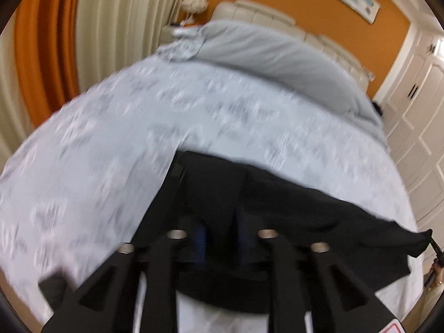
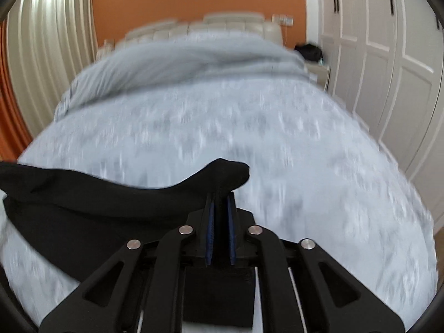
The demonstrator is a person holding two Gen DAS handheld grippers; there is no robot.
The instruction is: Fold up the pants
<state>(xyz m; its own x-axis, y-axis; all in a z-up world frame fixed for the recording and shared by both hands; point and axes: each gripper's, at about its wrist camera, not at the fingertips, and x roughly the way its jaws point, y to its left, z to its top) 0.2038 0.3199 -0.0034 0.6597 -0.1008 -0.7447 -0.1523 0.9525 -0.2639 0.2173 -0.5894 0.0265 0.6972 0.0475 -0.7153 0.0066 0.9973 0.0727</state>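
Observation:
The black pants (image 1: 249, 194) hang above the pale blue bed, stretched between both grippers. My left gripper (image 1: 220, 230) is shut on one end of the pants, with cloth draped over its blue pads. My right gripper (image 2: 221, 208) is shut on the other end of the pants (image 2: 91, 199), which stretch away to the left. The right gripper also shows at the far right edge of the left wrist view (image 1: 431, 242), holding a corner of the cloth. Both views are blurred by motion.
The bed (image 1: 138, 127) has a patterned pale blue cover and a grey duvet (image 1: 277, 55) bunched at the headboard. Cream and orange curtains (image 1: 69, 41) are on the left. White wardrobe doors (image 2: 388, 69) are on the right, and a bedside table with a dark object (image 2: 309, 51) stands there.

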